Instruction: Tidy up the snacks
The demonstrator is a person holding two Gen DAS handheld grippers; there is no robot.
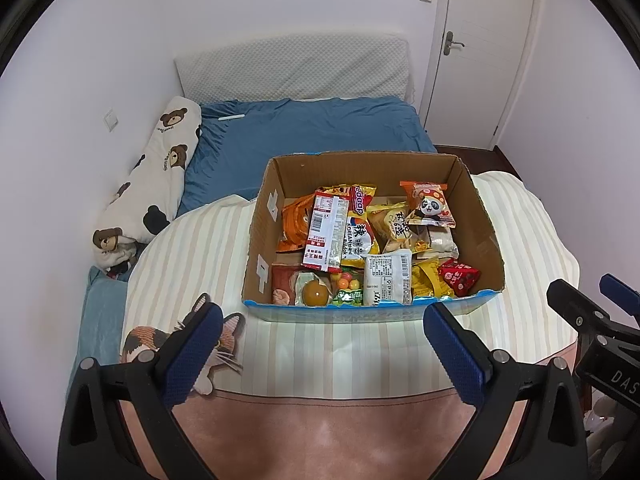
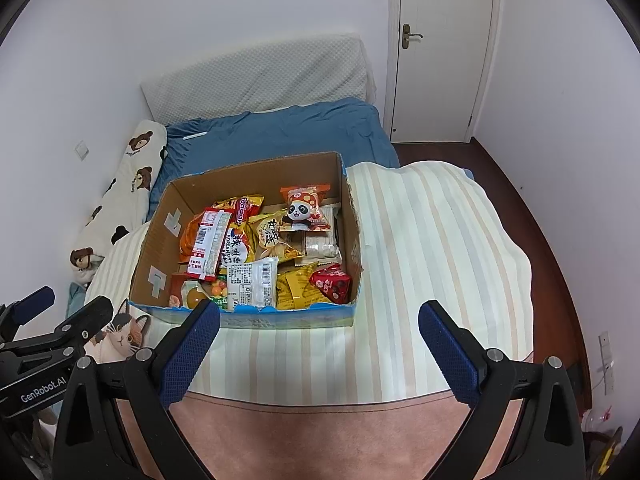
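Note:
An open cardboard box (image 1: 486,216) (image 2: 156,236) sits on a striped cloth and holds several snack packets. Among them are a panda packet (image 1: 430,204) (image 2: 306,210), a long red packet (image 1: 326,232) (image 2: 210,242), a white packet (image 1: 390,278) (image 2: 252,282) and a red pouch (image 1: 458,276) (image 2: 332,282). My left gripper (image 1: 322,318) stands open just short of the box's near wall, nothing between its fingers. My right gripper (image 2: 320,320) is open too, near the box's front right corner, and shows at the right edge of the left wrist view (image 1: 588,300).
The striped cloth (image 1: 360,352) (image 2: 432,248) covers a pink round table (image 1: 320,432) (image 2: 320,436). A cat picture (image 1: 232,336) (image 2: 124,334) lies at its left. Behind are a blue bed (image 1: 312,132), a bear-print bolster (image 1: 160,172) and a white door (image 2: 440,48).

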